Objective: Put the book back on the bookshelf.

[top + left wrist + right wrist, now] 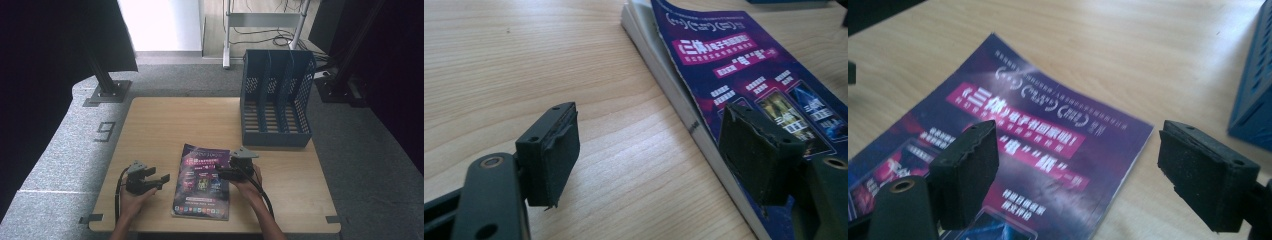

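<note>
high view shows a purple book [202,182] lying flat near the front edge of the wooden table [160,125], between the two grippers. left gripper [161,179] sits just beside the book's left edge, jaws wide apart with nothing between them. right gripper [220,172] hovers over the book's right side, jaws also wide. a blue file rack [275,100] stands at the back right.
</note>
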Available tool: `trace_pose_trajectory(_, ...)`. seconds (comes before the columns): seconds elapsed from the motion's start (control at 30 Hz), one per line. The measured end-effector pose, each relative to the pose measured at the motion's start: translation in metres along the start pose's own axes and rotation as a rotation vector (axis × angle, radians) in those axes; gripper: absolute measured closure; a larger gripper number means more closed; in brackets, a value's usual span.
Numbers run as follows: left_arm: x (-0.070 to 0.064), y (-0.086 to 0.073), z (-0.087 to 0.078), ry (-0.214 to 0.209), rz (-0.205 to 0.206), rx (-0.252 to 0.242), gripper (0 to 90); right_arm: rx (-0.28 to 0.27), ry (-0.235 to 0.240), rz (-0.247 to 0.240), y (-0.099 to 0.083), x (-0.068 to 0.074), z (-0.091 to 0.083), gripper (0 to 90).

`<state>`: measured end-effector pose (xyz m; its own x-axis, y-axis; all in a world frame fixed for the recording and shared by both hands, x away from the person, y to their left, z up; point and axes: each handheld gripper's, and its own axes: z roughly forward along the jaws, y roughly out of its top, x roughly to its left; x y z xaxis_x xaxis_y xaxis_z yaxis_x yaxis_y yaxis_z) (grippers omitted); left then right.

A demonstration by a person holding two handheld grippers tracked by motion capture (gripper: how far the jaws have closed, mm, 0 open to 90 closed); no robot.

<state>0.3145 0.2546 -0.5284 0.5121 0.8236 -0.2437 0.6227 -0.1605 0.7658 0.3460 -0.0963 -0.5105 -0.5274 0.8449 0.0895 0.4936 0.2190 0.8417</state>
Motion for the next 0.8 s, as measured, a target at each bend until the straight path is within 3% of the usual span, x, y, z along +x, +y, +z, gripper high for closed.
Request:
trace_pose_trajectory(0.3, -0.005, 0.001, 0.004, -0.003, 0.014, 0.011, 24.1, 0.086, 0.011, 0.009, -0.022, 0.005, 0.017, 14.7)
trace_pose_trajectory(0.47, -0.005, 0.001, 0.004, -0.001, 0.009, 0.016, 24.0, 0.099, 0.017, 0.017, -0.025, 0.007, 0.021, 14.2)
trace_pose_trajectory(0.57, -0.004, 0.001, 0.003, -0.055, -0.034, -0.006, 24.1, 0.096, 0.013, 0.022, -0.026, 0.007, 0.022, 13.9)
trace_pose_trajectory(0.63, -0.006, 0.002, 0.003, -0.039, -0.019, -0.002, 24.1, 0.097, 0.016, 0.029, -0.027, 0.007, 0.023, 13.9)
trace_pose_trajectory(0.8, -0.007, 0.001, 0.006, -0.049, -0.018, 0.009, 24.0, 0.124, 0.017, 0.03, -0.031, 0.007, 0.028, 13.8)
